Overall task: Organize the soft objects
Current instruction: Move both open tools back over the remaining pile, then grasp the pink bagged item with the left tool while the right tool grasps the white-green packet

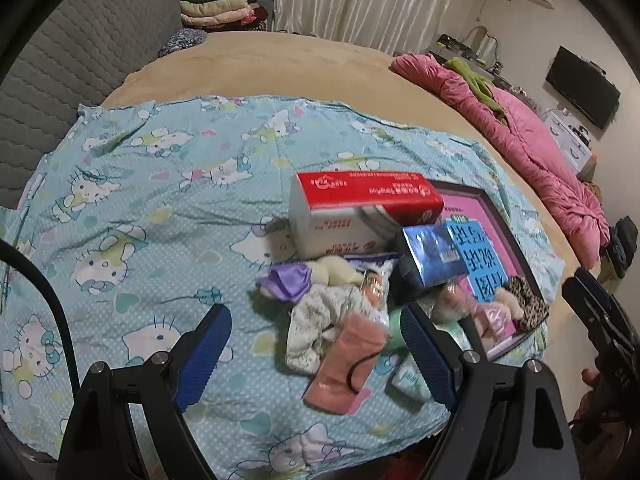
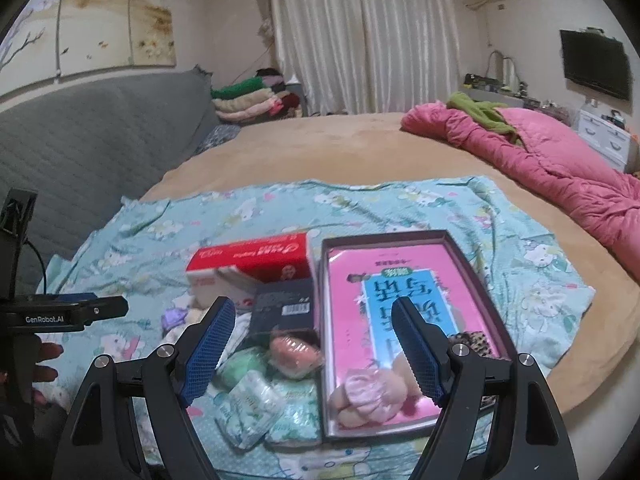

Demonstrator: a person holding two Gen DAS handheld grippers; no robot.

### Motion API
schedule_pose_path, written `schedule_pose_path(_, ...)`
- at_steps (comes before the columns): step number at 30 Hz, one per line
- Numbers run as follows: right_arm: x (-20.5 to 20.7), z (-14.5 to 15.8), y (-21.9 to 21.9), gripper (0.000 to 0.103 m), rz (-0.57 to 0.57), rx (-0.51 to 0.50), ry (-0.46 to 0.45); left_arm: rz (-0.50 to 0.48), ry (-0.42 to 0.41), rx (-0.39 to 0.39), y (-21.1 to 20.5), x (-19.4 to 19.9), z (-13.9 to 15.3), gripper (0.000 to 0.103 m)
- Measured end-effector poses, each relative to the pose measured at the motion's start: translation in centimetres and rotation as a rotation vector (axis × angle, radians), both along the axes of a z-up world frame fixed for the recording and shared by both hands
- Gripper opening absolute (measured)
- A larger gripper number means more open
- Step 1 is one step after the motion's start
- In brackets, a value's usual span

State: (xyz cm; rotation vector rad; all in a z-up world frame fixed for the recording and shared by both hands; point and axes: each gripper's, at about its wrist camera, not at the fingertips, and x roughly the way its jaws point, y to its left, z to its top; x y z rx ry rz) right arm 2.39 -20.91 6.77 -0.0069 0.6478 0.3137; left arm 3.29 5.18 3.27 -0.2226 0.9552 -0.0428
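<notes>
Soft objects [image 1: 340, 320] heaped beside box [image 2: 404, 248] (both jaws wide, empty).

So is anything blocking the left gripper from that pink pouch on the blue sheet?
Nothing visible does. The left gripper is open, and the pink pouch lies on top of the pile, uncovered, between and just beyond its fingers. A patterned white cloth sits beside it.

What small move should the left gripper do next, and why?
Probably lower the left gripper onto the pink pouch: it is open and empty, and the pouch lies on top of the pile between its fingers, outside the box.
</notes>
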Motion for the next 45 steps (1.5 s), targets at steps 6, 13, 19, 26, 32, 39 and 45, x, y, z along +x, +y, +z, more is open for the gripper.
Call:
schedule_pose_path(6,-0.3,-1.1,0.9,0.082,0.037,-0.016,0.038,-0.013,0.054,-0.031,-0.2,-0.9,-2.3,0.086)
schedule_pose_path(13,-0.7,-2.7,2.2,0.082,0.098,-0.049,0.078,-0.059,0.095,-0.028,-1.6,-1.0,-4.1,0.086)
schedule_pose_path(19,-0.7,-4.7,3.6,0.082,0.165,-0.094,0.145,-0.098,0.131,-0.003,-3.0,-0.8,-5.8,0.086)
schedule_pose_path(26,-0.7,-7.1,5.1,0.082,0.246,-0.148,0.208,-0.108,0.173,0.014,-3.6,-0.3,-7.8,0.086)
schedule_pose_path(32,0.7,-9.0,5.3,0.082,0.251,-0.137,0.287,-0.114,0.187,0.014,-3.8,-0.2,-8.4,0.086)
schedule_pose_path(39,2.3,-11.8,6.2,0.082,0.253,-0.177,0.352,-0.116,0.196,0.012,-4.0,0.3,-9.0,0.086)
schedule_pose_path(45,2.2,-12.7,7.8,0.080,0.278,-0.251,0.326,-0.104,0.213,0.022,-4.0,0.9,-9.7,0.086)
